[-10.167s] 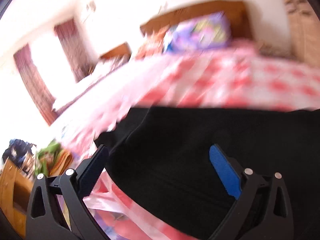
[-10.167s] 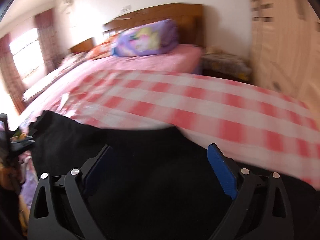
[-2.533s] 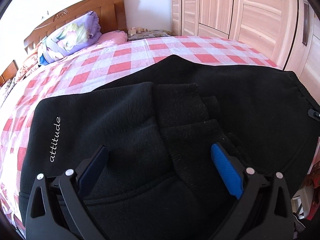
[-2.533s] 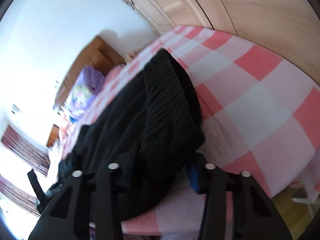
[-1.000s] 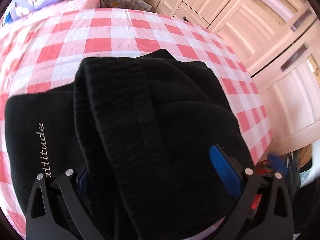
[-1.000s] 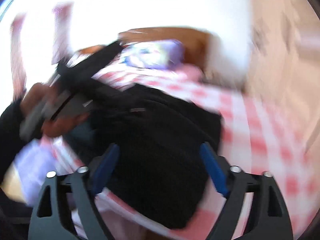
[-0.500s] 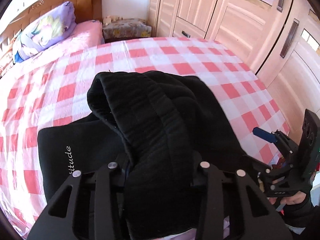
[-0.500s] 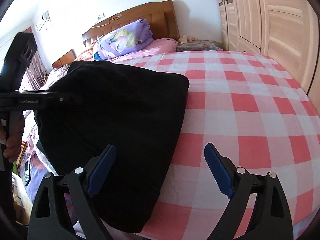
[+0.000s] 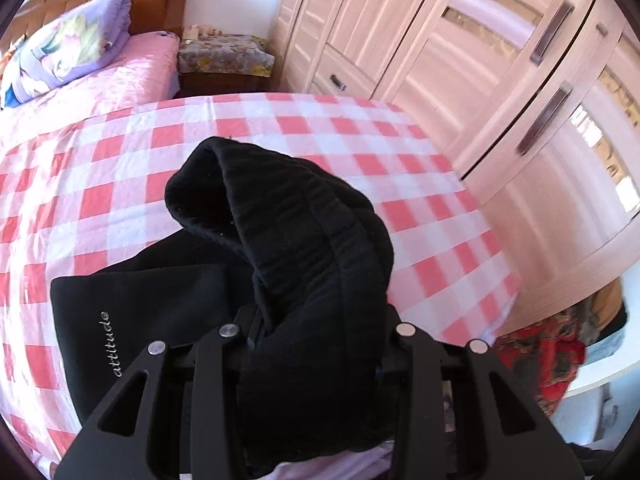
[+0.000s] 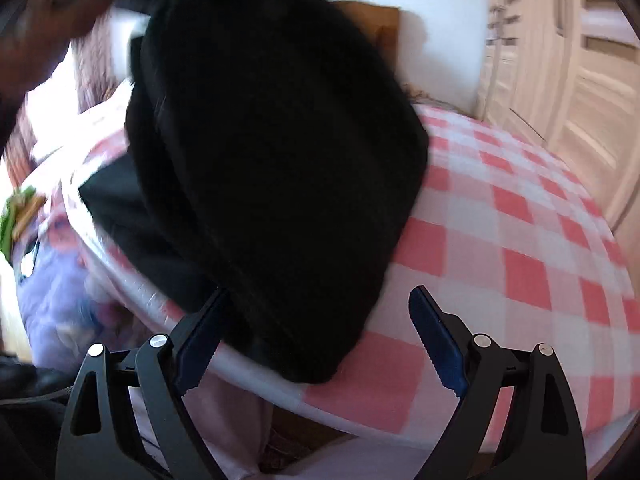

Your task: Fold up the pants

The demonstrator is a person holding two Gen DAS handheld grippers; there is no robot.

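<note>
Here, in the left wrist view, the left gripper [image 9: 316,344] is pinching a thick bunch of the black pants [image 9: 304,248]. The fingers are pressed close on the cloth, and the cloth hides their tips. The held part of the pants rises up in a big hump with a ribbed band along it. The rest of the pants lies flat on the bed [image 9: 120,184], near the bottom left of the picture. That flat part has a small white word [image 9: 111,345] on it. The bed has a red and white checked sheet. At the far end lie a pink sheet [image 9: 132,68] and a purple pillow [image 9: 68,48]. A small table with a flowery cloth [image 9: 222,56] stands beside the bed. A light wooden closet [image 9: 460,52] fills the right side.

In the right wrist view, the right gripper [image 10: 316,344] is spread wide and pinches nothing. Its blue pads [image 10: 434,340] stand far apart. The pants [image 10: 272,152] hang in front of it as a big dark shape, lifted over the near edge of the checked bed [image 10: 520,232]. The low end of the pants sits between the two fingers, but whether the pads touch it is hard to tell. At the top left, a blurry hand [image 10: 48,12] is up by the top of the pants. The picture is blurry.
</note>
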